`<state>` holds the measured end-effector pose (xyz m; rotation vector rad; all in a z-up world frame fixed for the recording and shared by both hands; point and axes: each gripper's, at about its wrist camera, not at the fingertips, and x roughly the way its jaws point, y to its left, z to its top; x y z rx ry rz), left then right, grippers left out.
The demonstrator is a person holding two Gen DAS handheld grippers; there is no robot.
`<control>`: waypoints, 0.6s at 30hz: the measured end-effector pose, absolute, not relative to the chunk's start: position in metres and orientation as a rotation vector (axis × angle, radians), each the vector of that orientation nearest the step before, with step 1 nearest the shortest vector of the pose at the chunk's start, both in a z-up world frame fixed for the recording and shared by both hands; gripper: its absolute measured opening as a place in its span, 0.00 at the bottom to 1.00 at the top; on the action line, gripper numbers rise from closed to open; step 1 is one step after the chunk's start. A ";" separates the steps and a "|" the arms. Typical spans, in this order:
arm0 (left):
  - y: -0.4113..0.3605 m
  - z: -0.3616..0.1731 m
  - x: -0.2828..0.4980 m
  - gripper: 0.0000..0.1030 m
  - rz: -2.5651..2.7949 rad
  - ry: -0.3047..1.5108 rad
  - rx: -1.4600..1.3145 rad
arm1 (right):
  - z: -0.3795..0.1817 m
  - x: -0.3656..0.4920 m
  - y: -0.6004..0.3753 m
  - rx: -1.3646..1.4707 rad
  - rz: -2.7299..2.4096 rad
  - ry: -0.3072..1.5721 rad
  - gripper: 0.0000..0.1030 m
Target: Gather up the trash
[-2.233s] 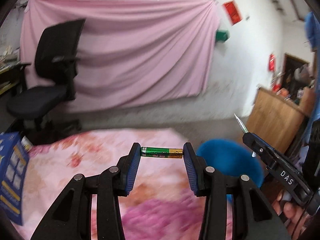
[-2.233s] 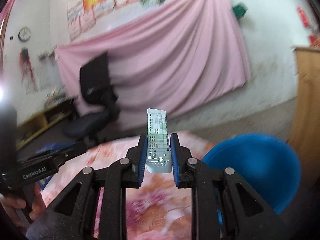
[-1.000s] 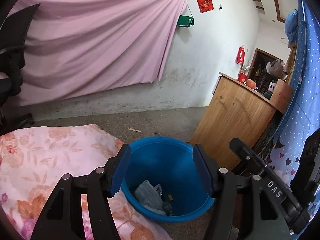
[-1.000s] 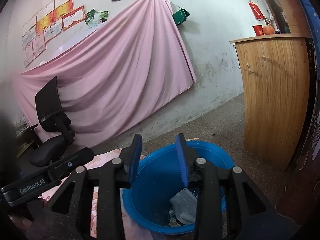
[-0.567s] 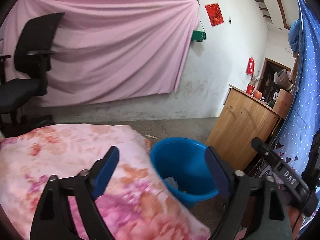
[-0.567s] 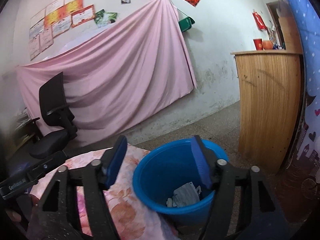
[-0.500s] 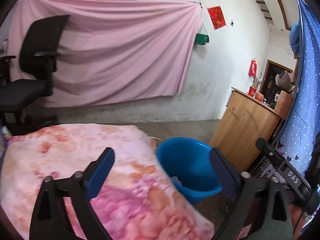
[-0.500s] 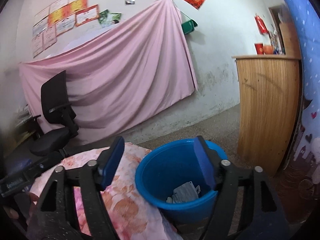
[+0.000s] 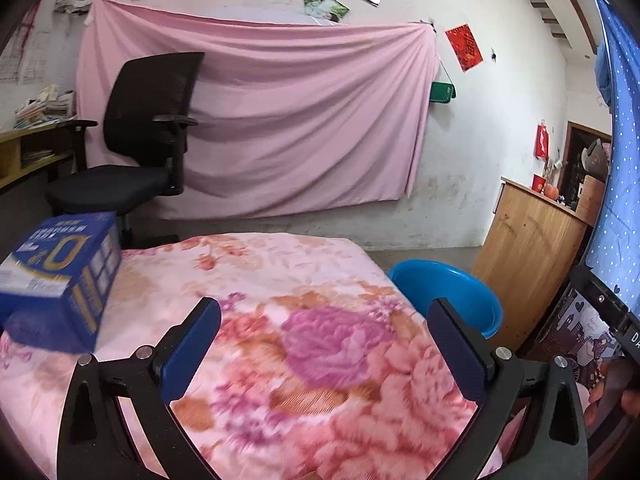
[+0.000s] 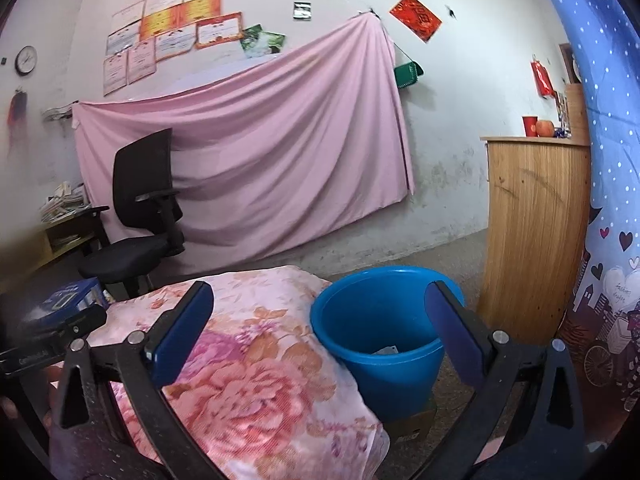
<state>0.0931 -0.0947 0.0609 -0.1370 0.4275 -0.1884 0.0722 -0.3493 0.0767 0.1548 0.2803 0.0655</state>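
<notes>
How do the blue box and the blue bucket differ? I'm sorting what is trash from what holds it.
The blue box sits on the floral cloth; the blue bucket stands lower, beside the cloth's edge. The box is closed, rectangular and printed; the bucket is round, plain and open-topped, with scraps inside. Both are blue.

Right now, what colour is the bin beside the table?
Bright blue. The bin shows best in the right wrist view, standing just off the floral-covered table's corner.

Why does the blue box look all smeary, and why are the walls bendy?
Left wrist view: the blue box and flowery cloth are smeared by motion blur, while the open left gripper stays sharp. Right wrist view: the fisheye lens bows the wooden counter and darkens the corners; the blue bucket looks crisp.
</notes>
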 end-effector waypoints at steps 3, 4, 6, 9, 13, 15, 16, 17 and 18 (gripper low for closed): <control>-0.090 0.058 0.076 0.98 -0.174 0.396 -0.126 | 0.075 0.058 -0.344 0.167 0.065 0.260 1.00; -0.089 0.057 0.072 0.98 -0.172 0.390 -0.121 | 0.074 0.053 -0.342 0.172 0.066 0.255 1.00; -0.088 0.056 0.063 0.98 -0.165 0.372 -0.107 | 0.070 0.047 -0.339 0.172 0.064 0.248 1.00; -0.086 0.054 0.049 0.98 -0.158 0.344 -0.088 | 0.067 0.040 -0.336 0.168 0.062 0.238 1.00; -0.084 0.049 0.042 0.98 -0.151 0.335 -0.078 | 0.063 0.033 -0.334 0.168 0.060 0.231 1.00; -0.084 0.047 0.040 0.98 -0.142 0.335 -0.072 | 0.063 0.032 -0.334 0.164 0.058 0.234 1.00; -0.084 0.045 0.039 0.98 -0.139 0.333 -0.069 | 0.062 0.032 -0.333 0.163 0.060 0.235 1.00; -0.084 0.044 0.039 0.98 -0.136 0.333 -0.067 | 0.061 0.032 -0.334 0.162 0.061 0.236 1.00; -0.083 0.043 0.038 0.98 -0.136 0.335 -0.065 | 0.061 0.032 -0.333 0.158 0.060 0.237 1.00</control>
